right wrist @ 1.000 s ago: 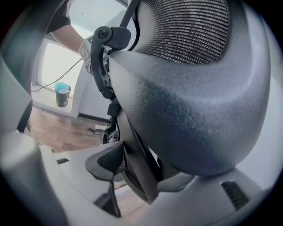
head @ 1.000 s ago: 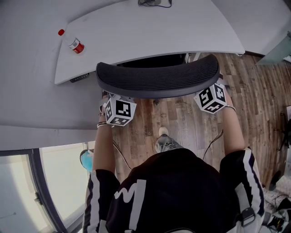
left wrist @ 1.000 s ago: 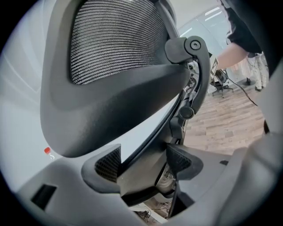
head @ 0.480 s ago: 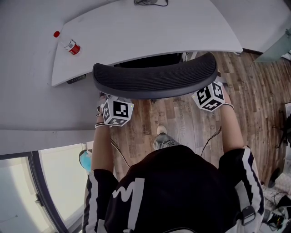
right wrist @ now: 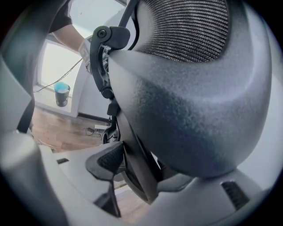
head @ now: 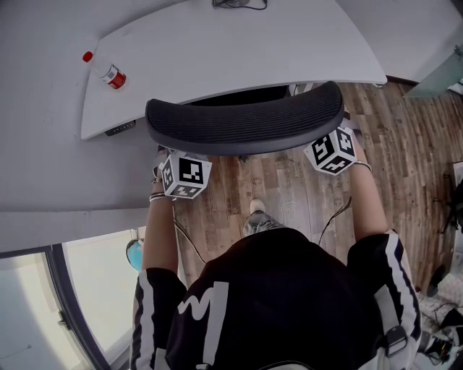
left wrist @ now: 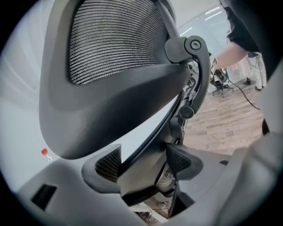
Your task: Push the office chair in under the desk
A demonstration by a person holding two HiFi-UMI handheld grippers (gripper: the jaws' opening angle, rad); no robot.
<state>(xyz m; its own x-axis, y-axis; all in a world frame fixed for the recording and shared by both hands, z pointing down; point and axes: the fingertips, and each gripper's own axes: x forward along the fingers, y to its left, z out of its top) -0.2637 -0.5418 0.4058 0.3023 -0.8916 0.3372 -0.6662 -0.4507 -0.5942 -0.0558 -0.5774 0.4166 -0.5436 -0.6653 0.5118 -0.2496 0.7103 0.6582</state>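
The black office chair's mesh backrest [head: 246, 126] stands at the front edge of the white desk [head: 239, 50], with its seat hidden below. My left gripper [left wrist: 143, 165] is shut on a dark strut of the chair's back frame [left wrist: 146, 176], which fills the gap between its pads [left wrist: 108, 162]. Its marker cube [head: 187, 175] shows under the backrest's left end. My right gripper [right wrist: 141, 172] holds another strut of the back frame [right wrist: 135, 165] against its left pad [right wrist: 110, 161]. The other pad is hidden behind the backrest. That gripper's cube [head: 333, 152] sits under the backrest's right end.
A small bottle with a red cap [head: 108, 72] lies on the desk's left part, and cables [head: 239, 3] lie at its far edge. The floor is wood planks [head: 405, 144]. A blue bin [head: 136, 253] stands by the glass wall on the left. My foot [head: 259, 217] is behind the chair.
Hardly anything has changed. The picture has shifted slightly, while the chair and both grippers keep their places against the desk.
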